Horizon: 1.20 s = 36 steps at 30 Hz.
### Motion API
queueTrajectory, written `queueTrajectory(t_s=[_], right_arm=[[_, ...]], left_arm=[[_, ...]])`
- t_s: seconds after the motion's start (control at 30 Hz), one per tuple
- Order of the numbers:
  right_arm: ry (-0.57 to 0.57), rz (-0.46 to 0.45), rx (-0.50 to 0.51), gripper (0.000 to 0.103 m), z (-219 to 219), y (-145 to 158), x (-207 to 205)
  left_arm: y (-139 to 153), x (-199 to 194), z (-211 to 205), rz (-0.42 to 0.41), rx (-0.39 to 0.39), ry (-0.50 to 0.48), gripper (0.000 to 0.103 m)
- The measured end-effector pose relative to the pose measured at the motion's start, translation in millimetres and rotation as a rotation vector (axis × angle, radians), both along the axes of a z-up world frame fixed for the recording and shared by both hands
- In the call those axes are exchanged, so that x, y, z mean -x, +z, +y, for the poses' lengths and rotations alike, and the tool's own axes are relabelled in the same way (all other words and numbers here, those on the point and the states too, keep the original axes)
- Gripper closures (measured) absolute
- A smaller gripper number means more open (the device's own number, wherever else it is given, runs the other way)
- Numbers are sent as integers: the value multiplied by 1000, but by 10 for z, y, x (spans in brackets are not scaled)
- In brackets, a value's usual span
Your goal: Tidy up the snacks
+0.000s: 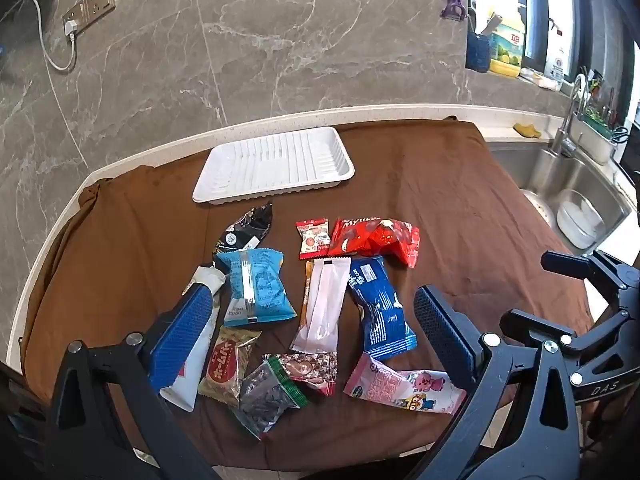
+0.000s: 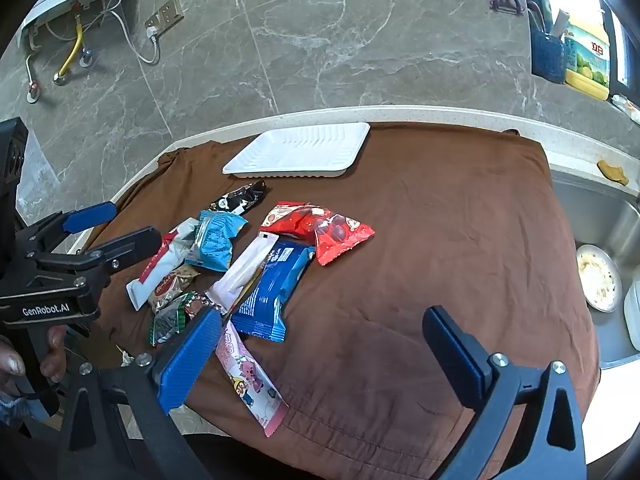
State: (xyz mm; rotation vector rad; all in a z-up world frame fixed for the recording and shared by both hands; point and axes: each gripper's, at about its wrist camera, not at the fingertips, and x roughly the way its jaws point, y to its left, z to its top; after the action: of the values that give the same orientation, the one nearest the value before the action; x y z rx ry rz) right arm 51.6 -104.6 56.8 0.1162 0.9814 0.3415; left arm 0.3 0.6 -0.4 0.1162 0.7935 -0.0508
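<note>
We see the tray (image 1: 276,166) lying on the cloth (image 1: 460,208) at its far edge by the wall, the snack packets (image 1: 320,300) scattered just before it, and the sink (image 1: 568,184) sunk in the counter to the right.

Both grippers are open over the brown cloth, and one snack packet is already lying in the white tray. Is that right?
Not quite. The white tray holds nothing: both wrist views show its ribbed floor bare. All the snack packets lie on the brown cloth in front of it. The rest stands: the left gripper and right gripper are both open over the cloth.
</note>
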Motion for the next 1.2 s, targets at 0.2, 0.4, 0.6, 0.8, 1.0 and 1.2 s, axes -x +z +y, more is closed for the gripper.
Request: queueTrajectory(t_s=[0.2, 0.4, 0.6, 0.8, 1.0, 1.2], right_arm=[[3, -3, 4, 0, 13, 15, -2], [0, -3, 8, 0, 17, 26, -2], [-6, 0, 6, 0, -20, 24, -15], [-11, 1, 4, 0, -50, 24, -19], [-16, 4, 3, 0, -73, 22, -24], [-17, 4, 3, 0, -85, 26, -34]], left_arm=[[-7, -20, 22, 6, 3, -1, 1], [-42, 33, 33, 4, -2, -7, 1], [-51, 28, 8, 15, 9, -1, 1], [-70, 24, 0, 5, 1, -2, 1], [-53, 20, 0, 43, 26, -5, 1], [-51, 23, -9, 12, 1, -10, 1]])
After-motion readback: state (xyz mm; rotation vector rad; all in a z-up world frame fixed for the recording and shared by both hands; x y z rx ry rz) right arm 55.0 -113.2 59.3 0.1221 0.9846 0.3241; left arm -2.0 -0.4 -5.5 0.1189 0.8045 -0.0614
